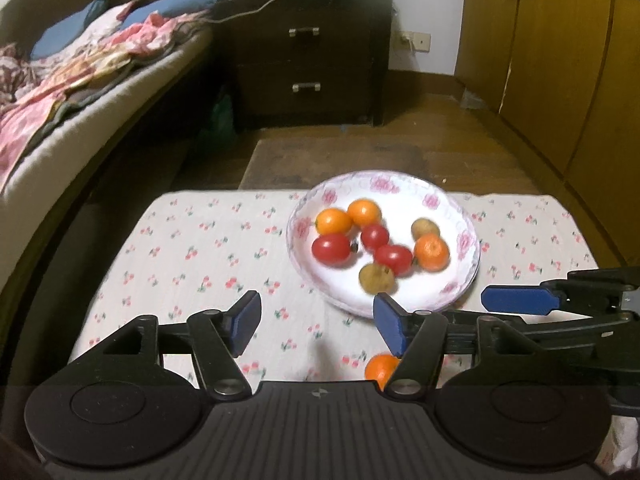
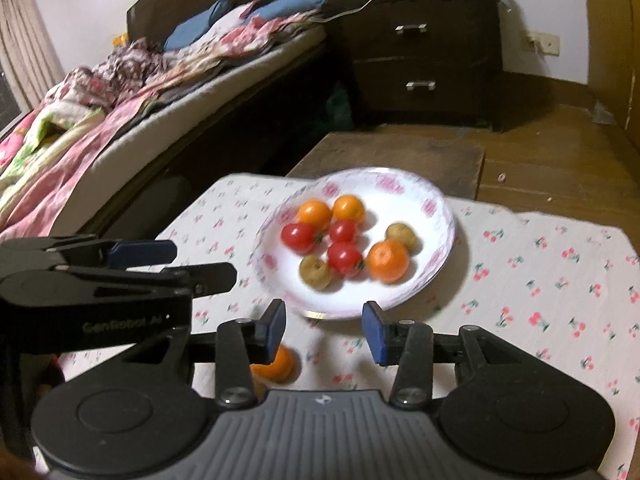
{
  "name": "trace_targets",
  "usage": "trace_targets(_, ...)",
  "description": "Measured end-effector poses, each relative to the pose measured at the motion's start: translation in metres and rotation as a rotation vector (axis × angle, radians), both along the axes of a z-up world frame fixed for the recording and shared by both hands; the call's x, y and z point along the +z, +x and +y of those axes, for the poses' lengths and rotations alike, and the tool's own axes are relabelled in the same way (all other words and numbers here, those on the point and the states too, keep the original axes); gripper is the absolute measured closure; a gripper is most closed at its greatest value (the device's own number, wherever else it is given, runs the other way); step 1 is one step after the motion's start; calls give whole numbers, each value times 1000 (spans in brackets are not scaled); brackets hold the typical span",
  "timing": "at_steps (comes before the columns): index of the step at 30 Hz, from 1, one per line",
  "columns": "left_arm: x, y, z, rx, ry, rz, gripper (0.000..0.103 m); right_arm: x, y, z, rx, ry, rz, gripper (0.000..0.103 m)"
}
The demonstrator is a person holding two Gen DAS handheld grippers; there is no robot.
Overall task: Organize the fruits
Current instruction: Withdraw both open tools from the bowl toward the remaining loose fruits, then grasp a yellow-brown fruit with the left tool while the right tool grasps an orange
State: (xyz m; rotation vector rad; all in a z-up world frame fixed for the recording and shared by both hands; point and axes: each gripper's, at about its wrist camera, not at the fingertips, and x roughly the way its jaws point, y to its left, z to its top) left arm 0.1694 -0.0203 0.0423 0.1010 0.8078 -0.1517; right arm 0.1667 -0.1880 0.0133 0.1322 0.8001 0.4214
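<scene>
The plate sits toward the far edge of the cherry-print cloth, white with pink flowers on the rim, and it carries the fruit: three red tomatoes, three oranges and two brownish-green fruits, all a little smeared by blur. One more orange, the stray orange, lies on the cloth on the near side of the plate, half covered by a finger of each gripper in both views.

The left gripper hangs above the cloth with its blue pads spread and nothing between them. The right gripper is spread too, empty, its pads just short of the plate's near rim. Each shows up side-on in the other's camera.

The cloth covers a low table; its far end pokes out bare, dark and worn. Beyond it there's wood flooring, a dark two-drawer nightstand with clutter on top that's cut off by the frame, a bed heaped with floral bedding along the left, and wooden wardrobe doors on the right.
</scene>
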Motion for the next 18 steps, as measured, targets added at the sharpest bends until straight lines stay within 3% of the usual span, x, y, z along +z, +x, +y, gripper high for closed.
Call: trace_targets(18, -5, -25, 34, 50, -73, 61, 32, -30, -2, 45, 132, -52, 52, 47)
